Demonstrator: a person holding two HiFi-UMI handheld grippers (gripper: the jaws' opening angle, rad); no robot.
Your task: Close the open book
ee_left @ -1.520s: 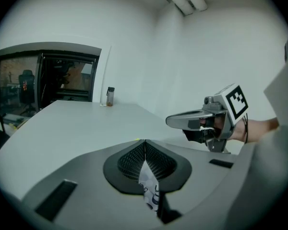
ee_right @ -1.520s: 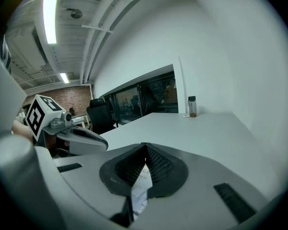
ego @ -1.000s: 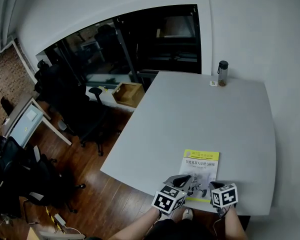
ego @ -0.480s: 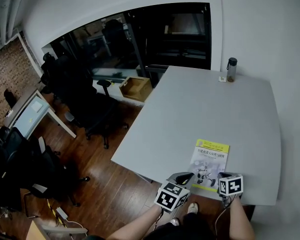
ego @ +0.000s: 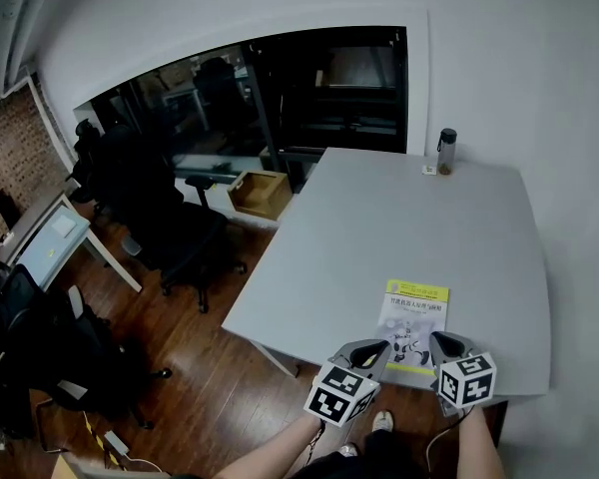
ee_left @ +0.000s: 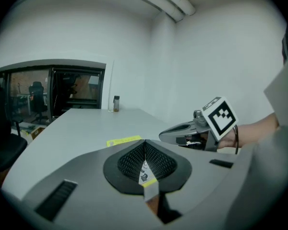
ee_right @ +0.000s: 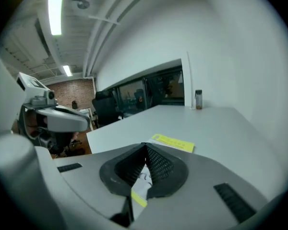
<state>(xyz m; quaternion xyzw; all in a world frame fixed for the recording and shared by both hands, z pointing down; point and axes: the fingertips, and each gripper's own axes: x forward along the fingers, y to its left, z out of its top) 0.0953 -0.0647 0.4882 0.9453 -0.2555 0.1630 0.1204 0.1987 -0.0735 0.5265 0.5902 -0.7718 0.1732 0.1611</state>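
The book [ego: 413,319] lies closed and flat near the front edge of the grey table [ego: 399,218], white cover up with a yellow band at its far end. My left gripper [ego: 374,347] hovers over the book's near left corner, jaws shut with nothing in them. My right gripper [ego: 441,339] hangs over the near right corner, also shut and empty. In the left gripper view the yellow band of the book [ee_left: 124,140] shows past the closed tips [ee_left: 145,142], with the right gripper [ee_left: 192,128] beside them. The right gripper view shows the book [ee_right: 173,142] beyond its closed tips [ee_right: 145,145].
A dark bottle [ego: 446,151] and a small card [ego: 428,169] stand at the table's far edge. Left of the table are a wooden box [ego: 258,192] on a low shelf and black office chairs [ego: 180,238] on wooden floor. A white wall runs along the right.
Both grippers have risen from the book's near edge, the right one more. The book has stayed closed and flat in the same place.
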